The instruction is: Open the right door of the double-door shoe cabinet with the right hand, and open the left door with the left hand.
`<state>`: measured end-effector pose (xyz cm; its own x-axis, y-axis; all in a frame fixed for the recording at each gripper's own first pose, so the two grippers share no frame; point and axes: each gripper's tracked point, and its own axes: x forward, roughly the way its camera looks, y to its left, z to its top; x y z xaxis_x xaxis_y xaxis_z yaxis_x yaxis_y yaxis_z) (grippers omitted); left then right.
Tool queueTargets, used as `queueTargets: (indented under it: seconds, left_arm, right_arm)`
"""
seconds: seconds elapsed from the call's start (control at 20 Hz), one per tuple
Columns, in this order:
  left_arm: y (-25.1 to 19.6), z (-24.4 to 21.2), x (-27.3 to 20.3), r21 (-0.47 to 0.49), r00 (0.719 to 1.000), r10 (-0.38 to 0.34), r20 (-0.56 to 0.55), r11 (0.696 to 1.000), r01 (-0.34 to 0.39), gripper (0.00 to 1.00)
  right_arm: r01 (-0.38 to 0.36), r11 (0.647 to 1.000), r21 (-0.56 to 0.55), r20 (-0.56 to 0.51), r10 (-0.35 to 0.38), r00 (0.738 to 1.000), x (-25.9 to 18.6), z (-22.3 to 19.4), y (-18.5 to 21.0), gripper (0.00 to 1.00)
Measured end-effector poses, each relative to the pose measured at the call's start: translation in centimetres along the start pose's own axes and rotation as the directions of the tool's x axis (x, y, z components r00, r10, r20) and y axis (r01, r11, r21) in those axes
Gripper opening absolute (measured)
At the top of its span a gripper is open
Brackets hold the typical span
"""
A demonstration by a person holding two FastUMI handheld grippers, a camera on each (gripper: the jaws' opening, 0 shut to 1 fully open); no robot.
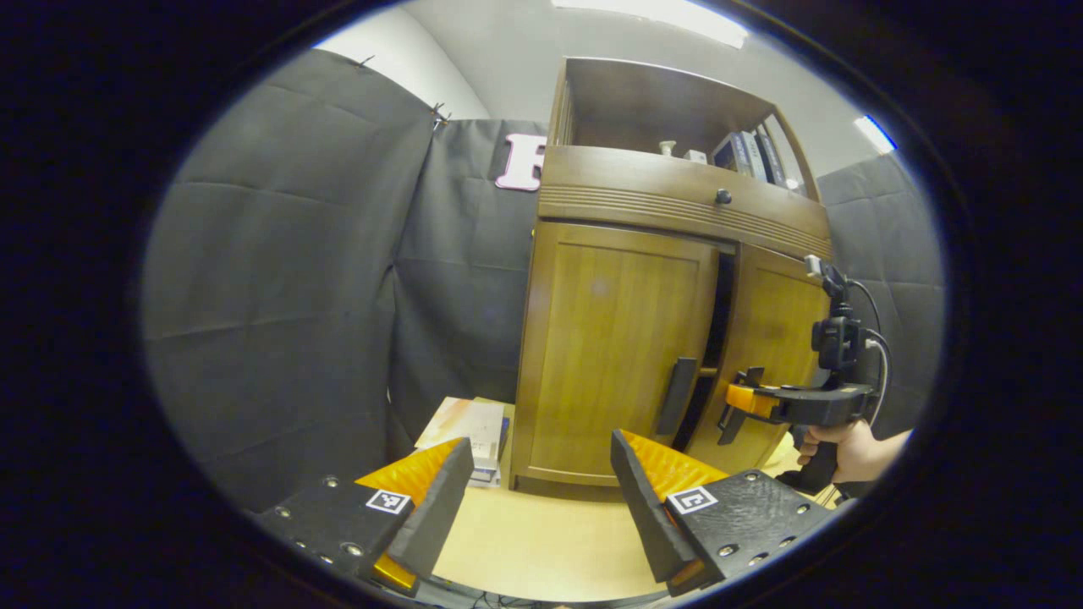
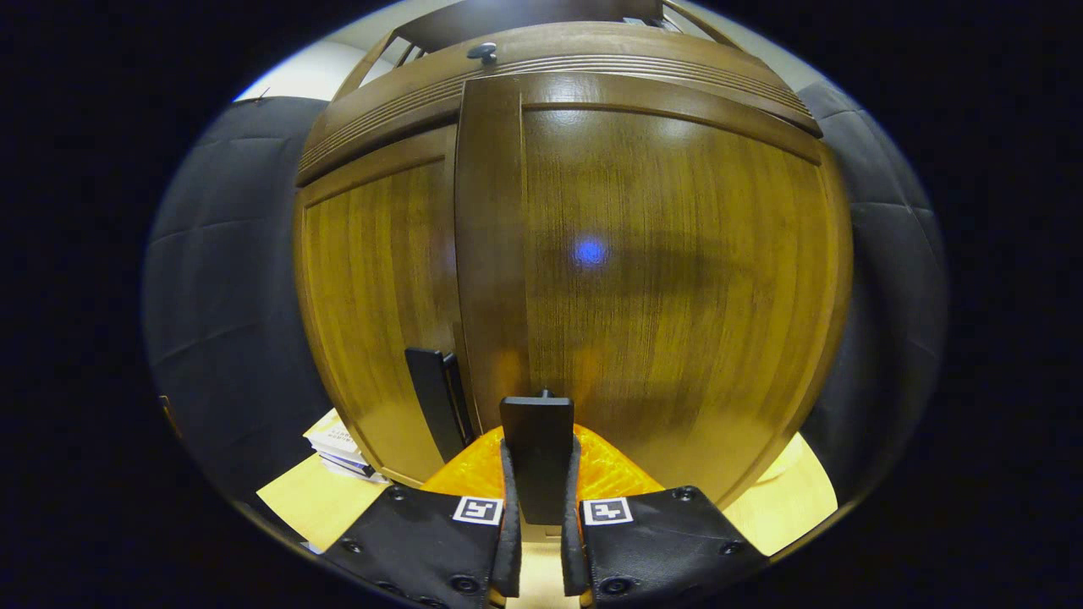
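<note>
A wooden shoe cabinet (image 1: 630,207) stands ahead with two doors. In the left gripper view its left door (image 1: 609,355) is flush, with a dark handle (image 1: 677,396) near the middle seam. The right door (image 1: 774,338) stands slightly ajar, a dark gap beside it. My right gripper (image 1: 734,406), held by a hand (image 1: 854,448), is at that door's handle. In the right gripper view, my right gripper (image 2: 538,474) is shut on the right door's dark handle (image 2: 536,440), with the right door (image 2: 668,271) close in front. My left gripper (image 1: 541,486) hangs open, short of the left door.
A stack of books or boxes (image 1: 470,427) lies on the light floor (image 1: 541,541) left of the cabinet. An open shelf (image 1: 677,118) on top holds books and small items; a drawer knob (image 1: 722,197) sits below it. Black cloth walls stand on both sides.
</note>
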<state>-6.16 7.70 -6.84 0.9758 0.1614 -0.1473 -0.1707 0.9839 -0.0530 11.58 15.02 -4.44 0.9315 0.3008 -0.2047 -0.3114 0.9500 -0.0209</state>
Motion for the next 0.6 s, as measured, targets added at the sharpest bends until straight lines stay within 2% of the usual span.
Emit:
queueTargets:
  seconds: [0.15, 0.4, 0.55, 0.6]
  left_arm:
    - [-0.2, 0.4, -0.3, -0.023, 1.000, -0.022, -0.003, 1.000, 0.021, 0.92]
    - [-0.5, 0.2, -0.7, -0.003, 0.997, -0.071, 0.009, 0.997, 0.071, 0.92]
    - [-0.8, 0.0, -0.9, -0.001, 0.994, -0.110, 0.010, 0.994, 0.110, 0.96]
    - [-0.9, -0.1, -1.0, -0.007, 0.992, -0.123, 0.005, 0.992, 0.123, 0.92]
  right_arm:
    - [0.006, 1.000, -0.005, 0.006, -0.006, 1.000, -1.0, -0.4, -0.2, 0.21]
    - [0.016, 1.000, -0.002, 0.018, -0.016, 1.000, -1.7, -0.5, -0.2, 0.19]
    - [0.032, 0.999, 0.011, 0.025, -0.032, 0.999, -2.6, -0.6, -0.4, 0.19]
    - [0.038, 0.999, 0.017, 0.028, -0.038, 0.999, -2.8, -0.7, -0.5, 0.19]
